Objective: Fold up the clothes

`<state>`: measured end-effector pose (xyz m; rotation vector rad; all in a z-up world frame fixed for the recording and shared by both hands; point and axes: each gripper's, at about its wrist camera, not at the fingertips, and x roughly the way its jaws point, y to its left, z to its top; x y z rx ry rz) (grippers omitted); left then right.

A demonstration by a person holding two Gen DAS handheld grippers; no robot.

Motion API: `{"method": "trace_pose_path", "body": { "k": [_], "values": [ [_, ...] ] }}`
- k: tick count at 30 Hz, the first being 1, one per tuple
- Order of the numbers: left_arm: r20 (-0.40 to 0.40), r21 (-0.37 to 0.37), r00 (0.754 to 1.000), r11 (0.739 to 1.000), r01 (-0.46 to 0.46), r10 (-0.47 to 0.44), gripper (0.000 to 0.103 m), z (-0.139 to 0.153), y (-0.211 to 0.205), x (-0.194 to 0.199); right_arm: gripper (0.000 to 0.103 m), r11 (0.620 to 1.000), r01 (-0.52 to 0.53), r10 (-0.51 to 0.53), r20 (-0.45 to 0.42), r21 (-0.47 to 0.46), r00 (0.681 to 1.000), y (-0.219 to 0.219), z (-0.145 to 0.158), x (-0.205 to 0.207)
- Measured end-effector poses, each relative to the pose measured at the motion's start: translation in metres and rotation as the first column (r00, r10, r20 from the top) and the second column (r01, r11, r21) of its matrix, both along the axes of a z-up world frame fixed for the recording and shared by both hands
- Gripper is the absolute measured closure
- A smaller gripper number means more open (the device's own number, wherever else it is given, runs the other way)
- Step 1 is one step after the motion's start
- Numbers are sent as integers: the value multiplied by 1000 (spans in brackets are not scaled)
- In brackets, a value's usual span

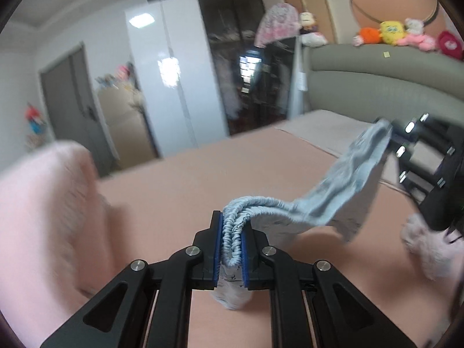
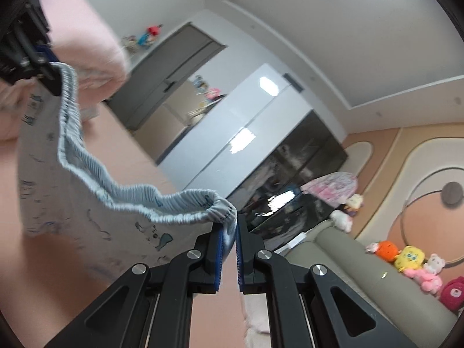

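Your left gripper [image 1: 232, 243] is clamped on the gathered waistband of the pants [image 1: 342, 185], low in the centre of the left wrist view, with a fold of printed cloth hanging below the pads. Your right gripper [image 2: 229, 246] pinches the other end of the same waistband, bottom centre of its own view. The pants hang in the air between the two, stretched from centre to upper right in the left view, above the pink bed [image 1: 179, 191]. A pink heap [image 1: 43, 203] sits blurred at the left edge. Plush toys [image 1: 391, 32] line the headboard [image 1: 377, 78], upper right.
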<state>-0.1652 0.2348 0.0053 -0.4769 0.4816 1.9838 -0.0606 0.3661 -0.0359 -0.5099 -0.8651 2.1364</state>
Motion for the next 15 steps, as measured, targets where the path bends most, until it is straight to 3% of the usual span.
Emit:
{"method": "trace_pose_path", "body": {
  "k": [5,10,15],
  "values": [
    [92,-34,992,995,91,-87,94,-41,-17,25,98,991,-46,53,50,-124,997,-18,-36,29],
    [225,-41,966,989,141,-129,94,-69,-35,42,98,962,-81,107,86,-259,991,-33,-65,57],
    [231,-97,962,980,175,-149,93,-92,-49,62,98,936,-97,152,141,-340,978,-47,-93,81]
  ]
}}
